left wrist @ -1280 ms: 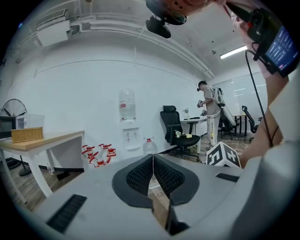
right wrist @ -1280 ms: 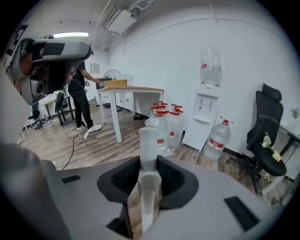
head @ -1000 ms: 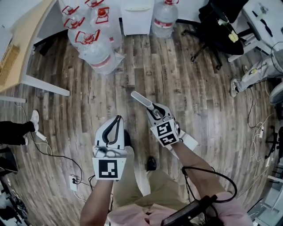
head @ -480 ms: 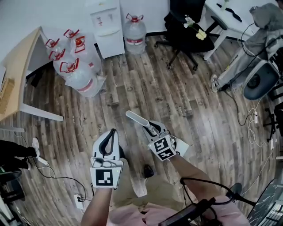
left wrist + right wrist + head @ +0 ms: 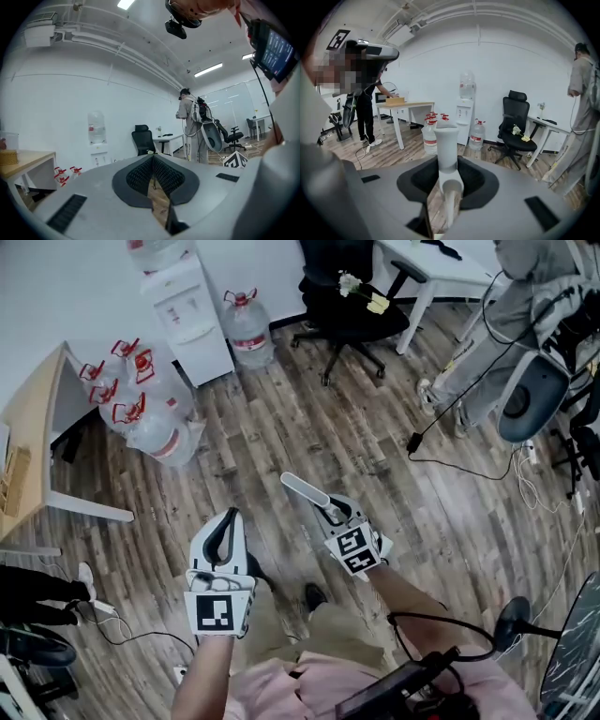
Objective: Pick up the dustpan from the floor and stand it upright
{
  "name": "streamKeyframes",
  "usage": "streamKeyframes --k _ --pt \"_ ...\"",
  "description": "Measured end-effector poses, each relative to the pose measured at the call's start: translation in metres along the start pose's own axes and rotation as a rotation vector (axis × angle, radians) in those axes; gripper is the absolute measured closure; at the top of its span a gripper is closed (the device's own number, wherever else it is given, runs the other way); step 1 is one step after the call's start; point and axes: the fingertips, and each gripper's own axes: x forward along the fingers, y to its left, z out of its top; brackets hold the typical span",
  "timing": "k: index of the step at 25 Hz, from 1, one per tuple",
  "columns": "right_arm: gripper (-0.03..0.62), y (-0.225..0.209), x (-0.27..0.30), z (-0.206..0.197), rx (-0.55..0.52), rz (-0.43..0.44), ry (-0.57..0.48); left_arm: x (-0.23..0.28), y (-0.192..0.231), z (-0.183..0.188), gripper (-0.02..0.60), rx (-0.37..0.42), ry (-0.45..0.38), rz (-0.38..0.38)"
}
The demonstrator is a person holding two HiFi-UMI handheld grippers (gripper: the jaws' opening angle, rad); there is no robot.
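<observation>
"Dustpan: where is it?"

"Off the floor, in the right tongs, which are clenched on its pale handle. In the head view the handle's free end pokes out toward 11 o'clock, over the wooden floor."

"And the left tongs?"

"Closed, tips meeting, nothing between them, hanging idle at 9 o'clock of the right."

"What could spoil standing it up?"

"I'd judge the grip the weak spot. A smooth round handle pinched at one place may twist and let the pan swing. Set down crooked, it would likely topple. The shoe at 6 o'clock sits close to where it might land."

"Anything you can't see?"

"The pan itself. The right tongs and their marker cube cover it. A pale edge at the cube's 4 o'clock may be part of it, so its tilt is unknown."
</observation>
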Motion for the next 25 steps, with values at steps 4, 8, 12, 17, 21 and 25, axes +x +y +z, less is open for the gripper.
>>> streamKeyframes --k 4,8,12,17,21,25 --pt "0.479 -0.008 -0.031 -0.018 0.049 -0.055 0.037 -0.014 -0.026 0.022 0.568 -0.010 -0.004 -0.065" --pt "0.480 -0.014 -0.063 -0.034 0.087 -0.102 0.071 -0.023 -0.052 0.045 0.567 -0.048 -0.008 -0.128" --pt "0.479 -0.021 -0.090 -0.048 0.128 -0.154 0.076 -0.023 -0.070 0.056 0.568 -0.028 -0.029 -0.202" --pt "0.477 -0.027 -0.129 -0.063 0.153 -0.221 0.087 -0.024 -0.086 0.065 0.567 -0.026 -0.035 -0.248" --pt "0.471 -0.031 -0.152 -0.086 0.177 -0.260 0.100 -0.023 -0.101 0.070 0.567 -0.018 -0.052 -0.275" --pt "0.468 -0.038 -0.171 -0.104 0.203 -0.298 0.114 -0.020 -0.120 0.076 0.566 -0.001 -0.064 -0.314"
